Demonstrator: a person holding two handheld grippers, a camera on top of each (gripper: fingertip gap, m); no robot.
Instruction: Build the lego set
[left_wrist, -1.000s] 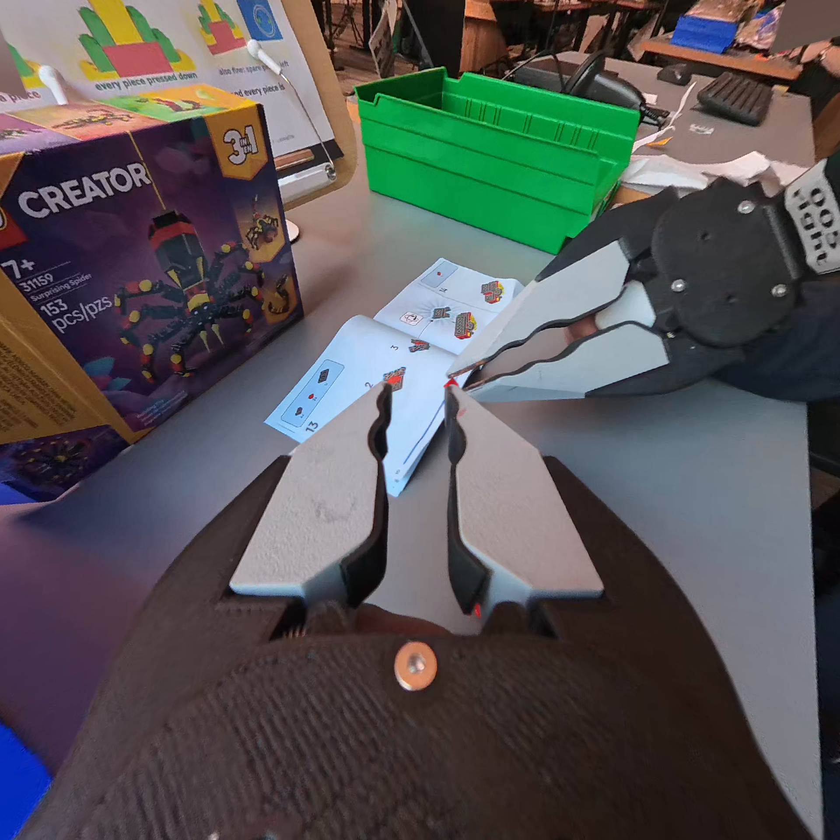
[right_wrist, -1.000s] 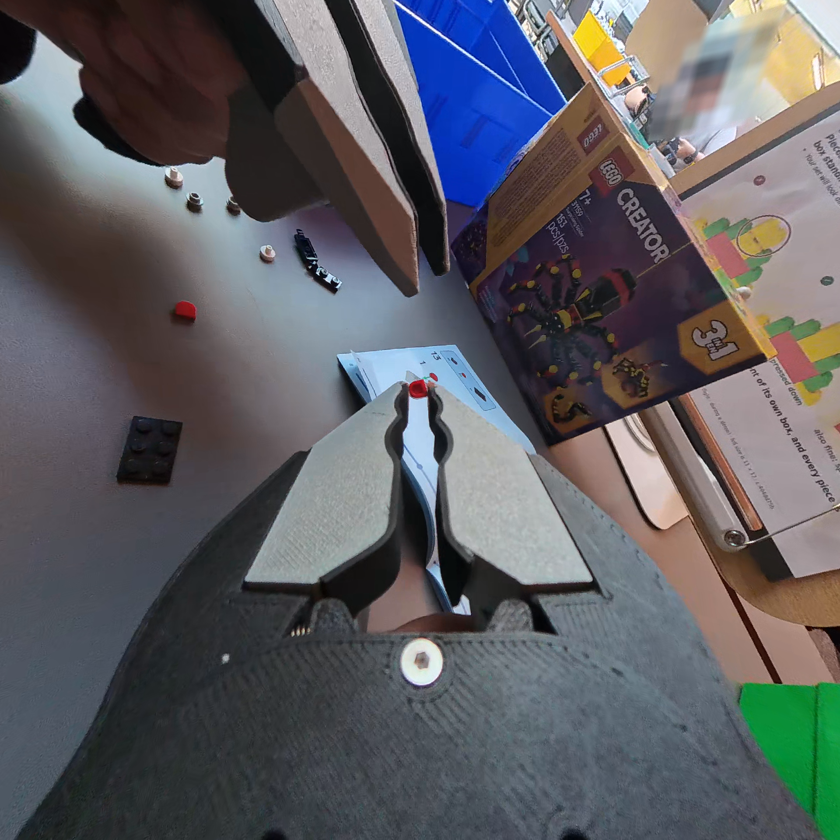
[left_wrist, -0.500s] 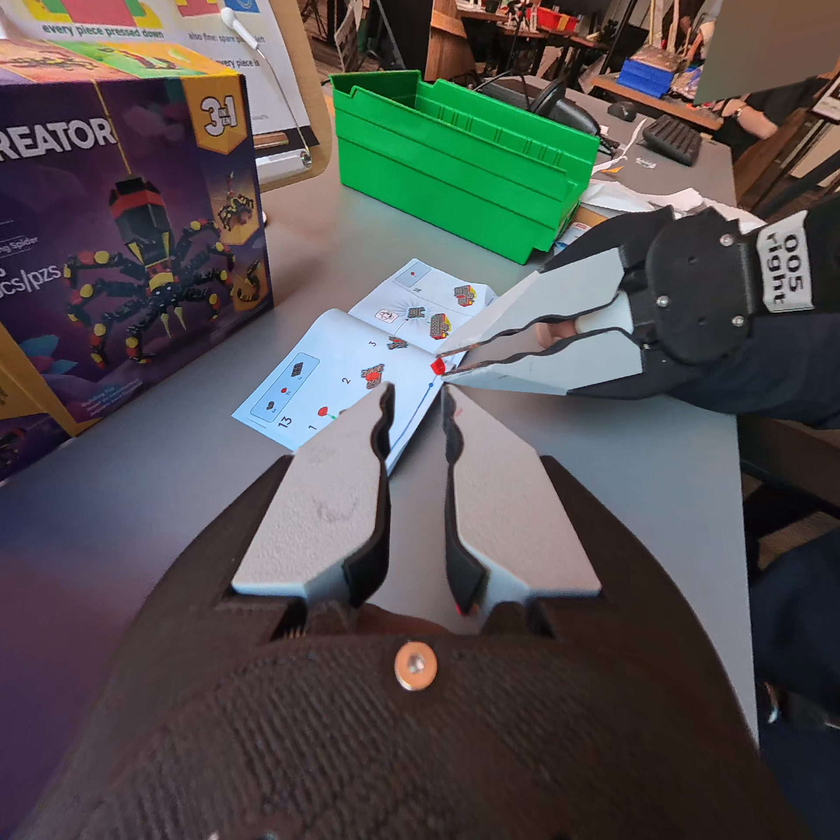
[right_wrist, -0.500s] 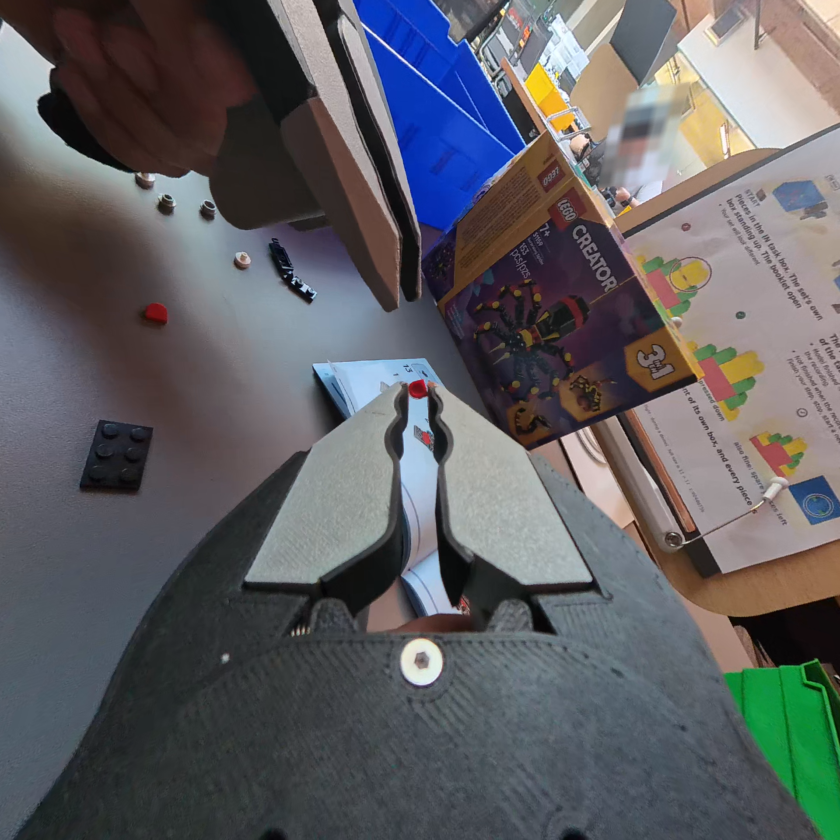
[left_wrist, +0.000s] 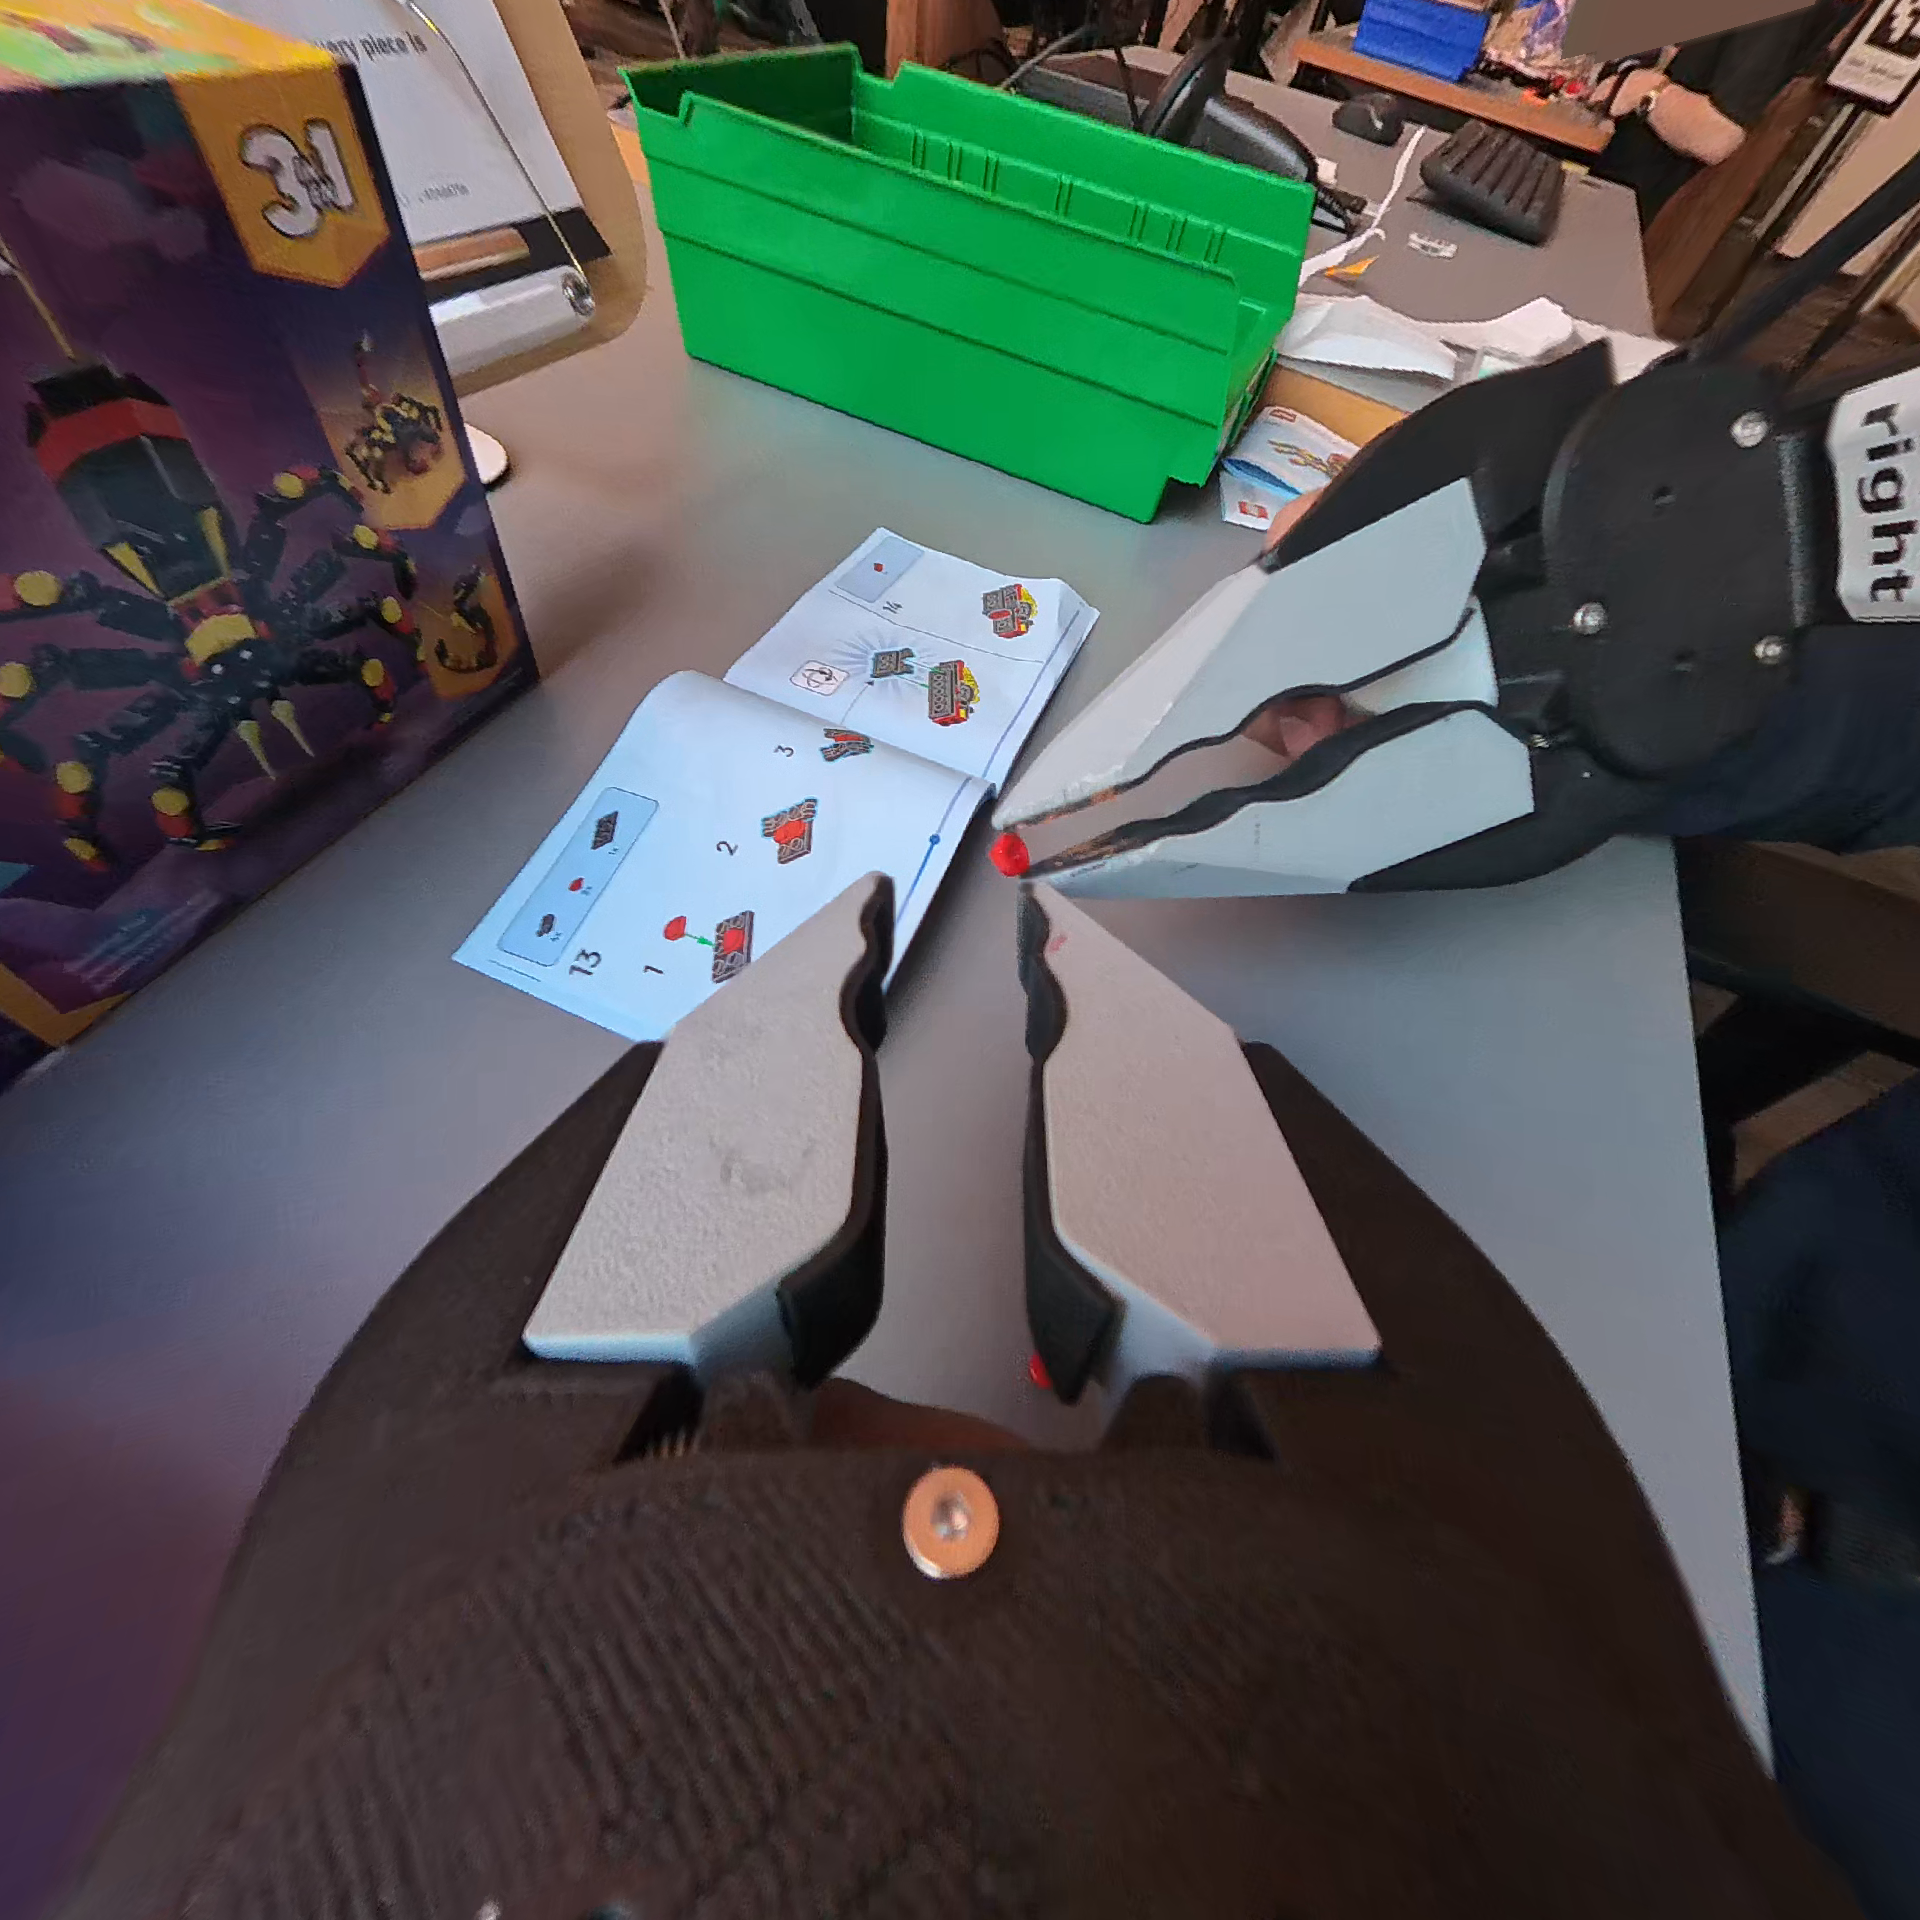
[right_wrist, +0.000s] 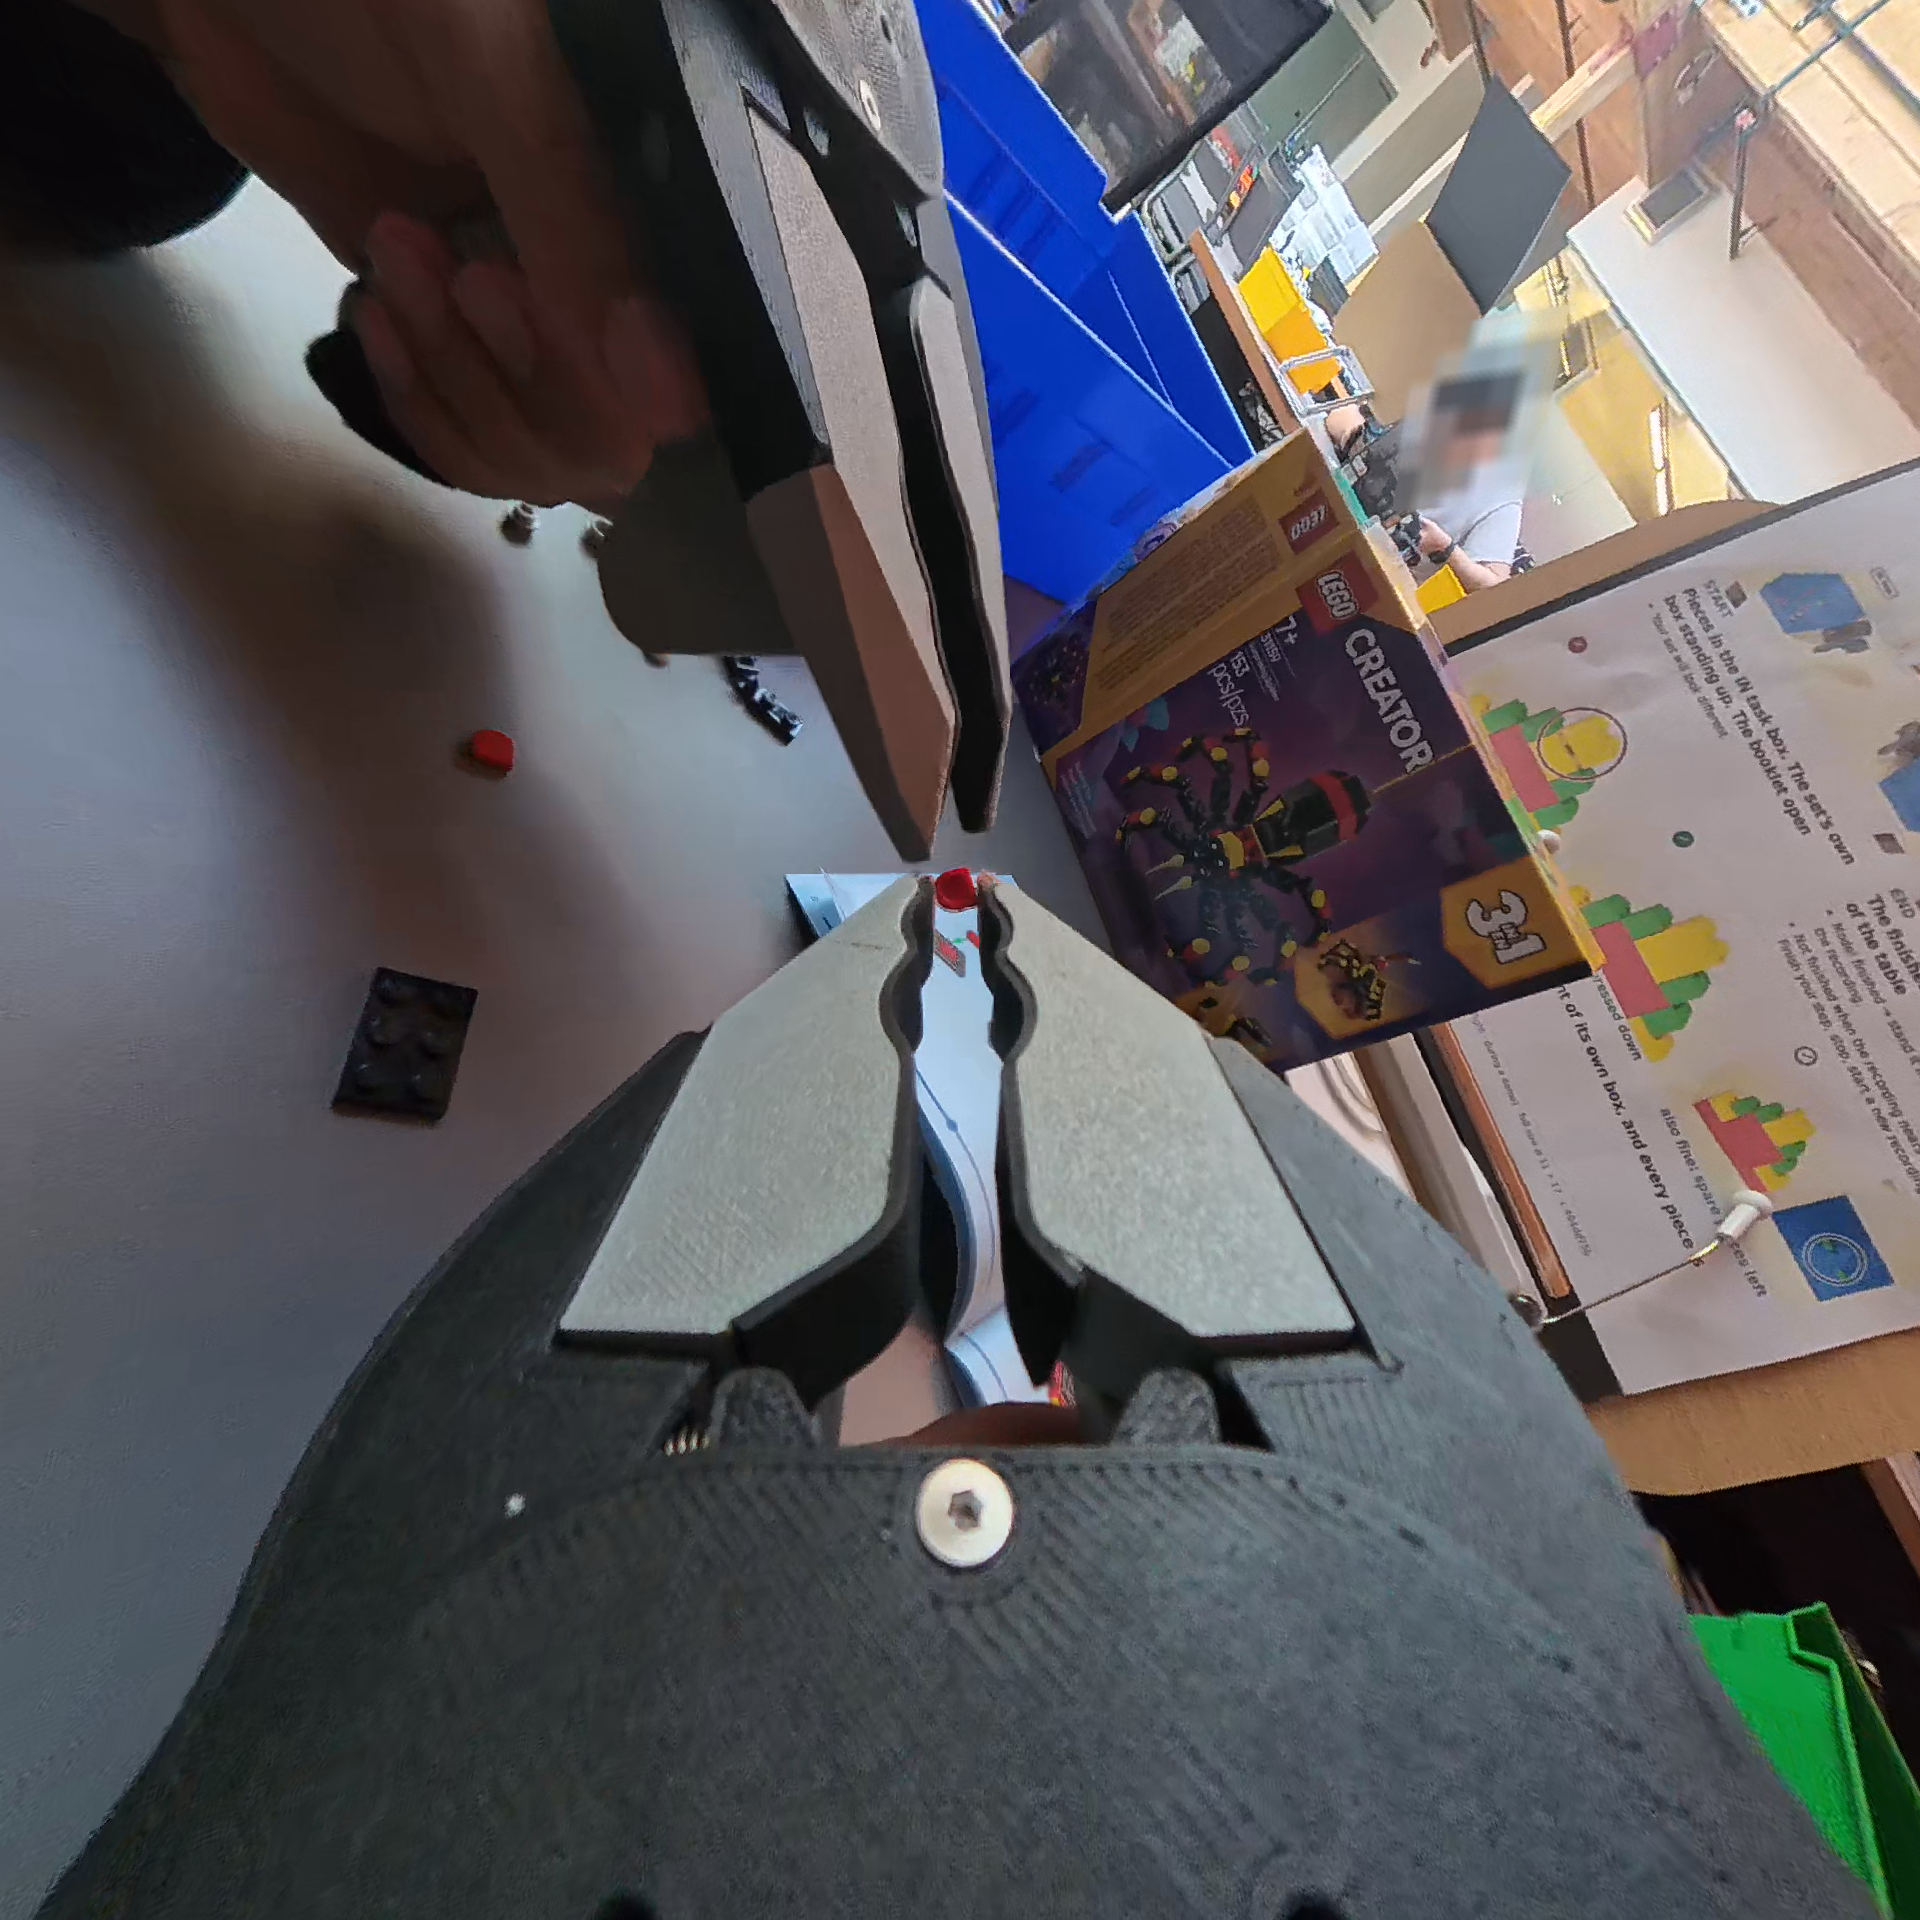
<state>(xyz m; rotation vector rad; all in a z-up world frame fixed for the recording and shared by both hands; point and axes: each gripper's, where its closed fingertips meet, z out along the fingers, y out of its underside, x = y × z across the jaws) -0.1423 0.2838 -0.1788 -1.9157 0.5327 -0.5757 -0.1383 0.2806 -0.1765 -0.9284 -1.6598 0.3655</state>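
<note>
My right gripper (right_wrist: 954, 883) is shut on a tiny red round piece (right_wrist: 954, 890), pinched at the very fingertips. In the left wrist view the right gripper (left_wrist: 1016, 854) comes in from the right, with the red piece (left_wrist: 1006, 852) just beyond my left gripper's tips. My left gripper (left_wrist: 956, 899) is open by a narrow gap and empty, hovering over the table. In the right wrist view it (right_wrist: 951, 831) hangs tips-down right above the red piece. The open instruction booklet (left_wrist: 769, 800) lies on the grey table under both.
A black plate (right_wrist: 405, 1044), a loose red piece (right_wrist: 488, 750), a small black part (right_wrist: 764, 696) and small studs (right_wrist: 516, 523) lie on the table. The set's box (left_wrist: 208, 520) stands left, a green bin (left_wrist: 966, 281) behind, blue bins (right_wrist: 1060, 395) and an instruction board (right_wrist: 1714, 935) nearby. The grippers are tip to tip, or close to it. The black plate (right_wrist: 405, 1044) sits 9 cm or so from the ends of my right fingers.
Both grippers have drawn closer together over the booklet's edge; the left tips now sit right next to the red piece. The right gripper's hold on it is unchanged.
</note>
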